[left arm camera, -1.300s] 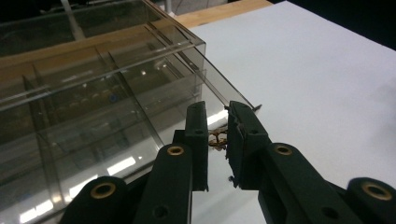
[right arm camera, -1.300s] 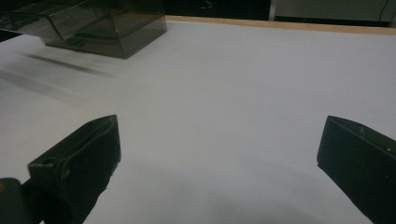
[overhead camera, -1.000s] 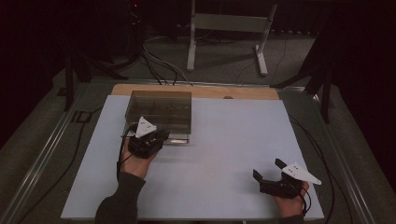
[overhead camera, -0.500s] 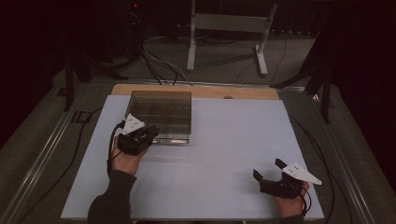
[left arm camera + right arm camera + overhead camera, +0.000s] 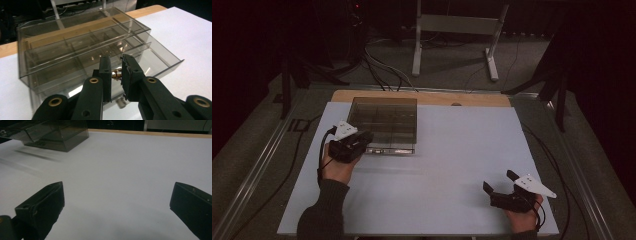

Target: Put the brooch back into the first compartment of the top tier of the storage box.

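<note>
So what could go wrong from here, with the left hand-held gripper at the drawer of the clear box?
1. The left hand-held gripper pinches a small gold knob on the drawer; so small a hold could slip.
2. The clear box looks light and nothing steadies it; the right hand-held gripper rests open, far off. A pull may drag the whole box across the white table.

Far-left corner: blocked by smoky plastic drawer box (image 5: 384, 122), one drawer (image 5: 140, 62) pulled out.
Drawer front: taken by left gripper (image 5: 362, 142).
Centre, right of white table (image 5: 462, 145): bare, open to pass.
Near-right edge: right gripper (image 5: 499, 182).
</note>
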